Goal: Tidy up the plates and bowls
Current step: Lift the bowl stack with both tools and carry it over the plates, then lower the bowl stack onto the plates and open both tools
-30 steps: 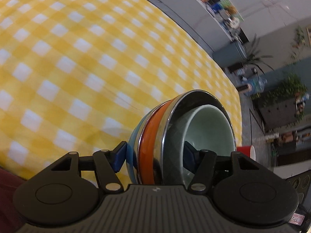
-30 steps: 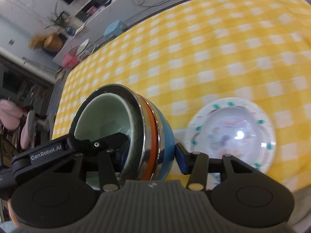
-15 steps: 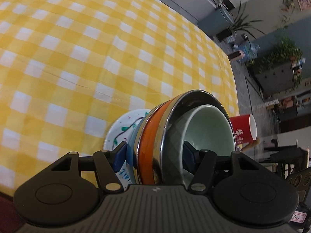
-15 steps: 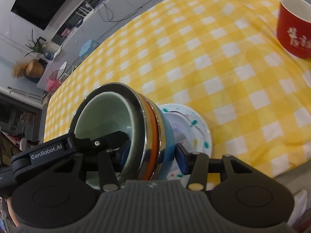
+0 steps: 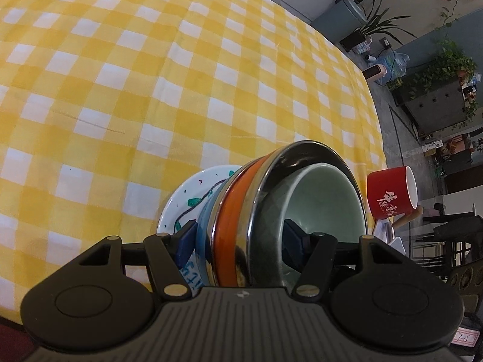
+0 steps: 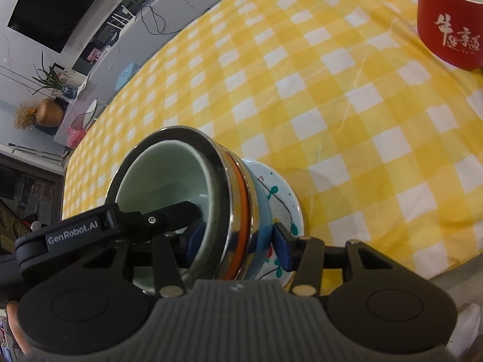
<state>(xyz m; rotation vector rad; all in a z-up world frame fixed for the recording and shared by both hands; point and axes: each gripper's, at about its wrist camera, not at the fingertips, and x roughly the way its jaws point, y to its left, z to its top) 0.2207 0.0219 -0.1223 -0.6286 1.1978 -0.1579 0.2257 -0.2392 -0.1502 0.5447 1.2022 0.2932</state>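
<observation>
**Nested bowl stack gripped from both sides over a painted plate**

A nested stack of bowls [image 5: 280, 217] is clamped by both grippers. By the left gripper [image 5: 238, 241] the stack's wall is pinched, one blue pad [image 5: 185, 239] being pressed against the outer blue bowl [image 5: 203, 226] and the other set inside the pale green bowl [image 5: 326, 208]. The same stack [image 6: 211, 199] is held by the right gripper [image 6: 238, 241] in the same manner, one finger inside the green bowl [image 6: 166, 181] and one blue pad [image 6: 282, 246] on the outside of the blue bowl [image 6: 261, 220]. In the right wrist view the left gripper's finger, marked "GenRobot.AI", is seen reaching into the green bowl from the left.

From inside to outside the stack is made up of the green bowl, a steel bowl [image 5: 314, 154], an orange bowl [image 5: 234, 211] and the blue bowl. It appears strongly tilted in both views.

A white plate with painted green and dark markings [image 5: 193, 199] lies on the yellow checked tablecloth [image 5: 151, 75] at the near edge of the table, directly behind the stack's base [image 6: 283, 193]. Whether the blue bowl touches the plate cannot be told.

A red mug with white characters [image 6: 449, 21] stands well apart, on the far right in the right wrist view.
</observation>
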